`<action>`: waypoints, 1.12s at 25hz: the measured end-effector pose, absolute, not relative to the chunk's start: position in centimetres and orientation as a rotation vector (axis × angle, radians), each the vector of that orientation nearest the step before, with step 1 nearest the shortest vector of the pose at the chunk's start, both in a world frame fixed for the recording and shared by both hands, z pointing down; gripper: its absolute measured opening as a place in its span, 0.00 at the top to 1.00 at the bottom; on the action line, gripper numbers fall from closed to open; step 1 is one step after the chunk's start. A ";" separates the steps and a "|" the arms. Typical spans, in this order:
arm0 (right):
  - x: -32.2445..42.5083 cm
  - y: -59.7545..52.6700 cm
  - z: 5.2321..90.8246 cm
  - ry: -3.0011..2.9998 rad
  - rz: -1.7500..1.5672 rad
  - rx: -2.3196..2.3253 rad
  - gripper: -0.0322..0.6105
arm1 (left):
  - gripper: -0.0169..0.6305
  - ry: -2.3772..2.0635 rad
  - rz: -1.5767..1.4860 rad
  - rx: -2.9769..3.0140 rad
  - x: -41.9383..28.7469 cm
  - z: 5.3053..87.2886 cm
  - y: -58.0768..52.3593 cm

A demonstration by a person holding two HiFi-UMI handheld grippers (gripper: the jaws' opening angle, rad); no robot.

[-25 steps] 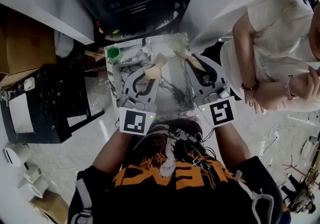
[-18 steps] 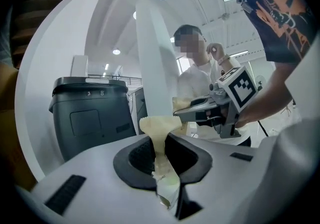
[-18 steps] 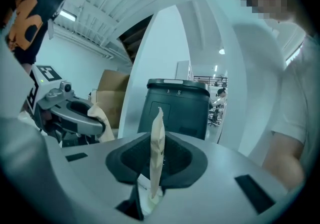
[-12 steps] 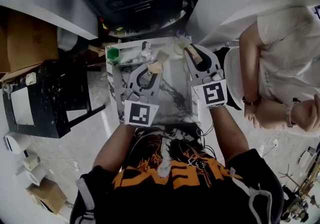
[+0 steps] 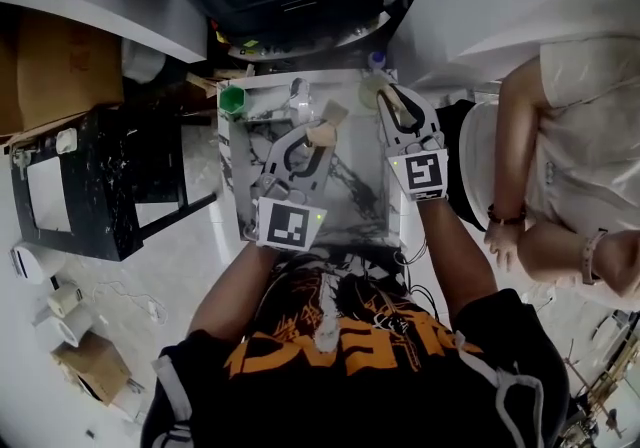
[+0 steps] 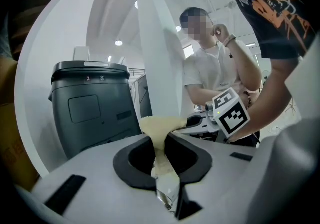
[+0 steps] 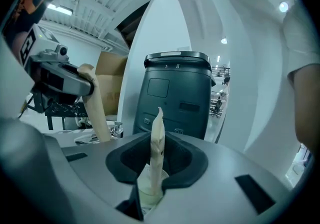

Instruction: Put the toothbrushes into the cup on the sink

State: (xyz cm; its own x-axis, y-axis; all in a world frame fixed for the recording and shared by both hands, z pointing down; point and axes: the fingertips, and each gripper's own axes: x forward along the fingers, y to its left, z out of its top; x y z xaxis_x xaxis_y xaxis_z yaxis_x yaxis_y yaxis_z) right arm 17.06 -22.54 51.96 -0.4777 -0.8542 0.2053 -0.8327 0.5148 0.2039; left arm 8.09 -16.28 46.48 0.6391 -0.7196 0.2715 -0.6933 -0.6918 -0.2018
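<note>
**Marble sink: both brushes carried toward the far edge**

Marble sink top [image 5: 350, 191] lay below, with a green cup [image 5: 231, 101] at its far left corner and a pale cup-like thing [image 5: 372, 86] at the far right. The left gripper [image 5: 318, 136] was clamped on a paper-wrapped toothbrush [image 6: 159, 130], the right gripper [image 5: 398, 108] on a second wrapped toothbrush [image 7: 156, 133]. Over the last second both had advanced toward the far edge, the right one further. Neither brush was in a cup yet; delivery looked close.
</note>
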 end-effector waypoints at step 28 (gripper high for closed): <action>12.0 -14.2 36.9 -2.746 -0.239 1.403 0.62 | 0.86 1.260 -0.257 -2.747 4.2 40.2 -11.9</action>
